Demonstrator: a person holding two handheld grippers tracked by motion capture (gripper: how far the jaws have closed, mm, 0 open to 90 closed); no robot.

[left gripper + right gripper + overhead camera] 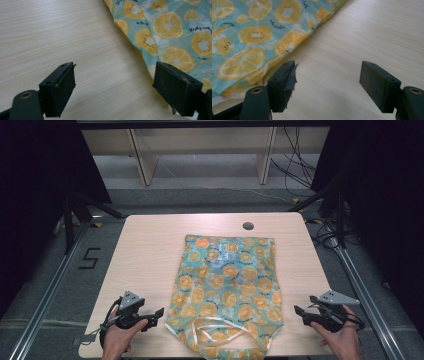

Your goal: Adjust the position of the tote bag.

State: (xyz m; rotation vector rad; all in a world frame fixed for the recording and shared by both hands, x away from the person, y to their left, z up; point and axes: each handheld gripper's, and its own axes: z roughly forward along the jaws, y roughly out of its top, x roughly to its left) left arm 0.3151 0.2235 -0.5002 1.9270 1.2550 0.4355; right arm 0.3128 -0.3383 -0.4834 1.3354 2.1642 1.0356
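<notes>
A teal cloth bag [225,285] printed with orange slices lies flat in the middle of the wooden table [145,250], its pale handles [220,332] at the near edge. My left gripper [159,313] hovers just left of the bag's near left corner, jaws open and nothing between them. In the left gripper view the bag [172,32] lies to the right, and that gripper [113,87] frames bare wood. My right gripper [299,313] stands open off the bag's near right corner. In the right gripper view the bag [254,37] lies to the left of that gripper [327,82].
A round cable hole [248,226] sits near the table's far edge. Bare wood lies left and right of the bag. Metal frame rails [50,290] run along both sides of the table; a wooden bench [200,150] and cables [295,165] are beyond it.
</notes>
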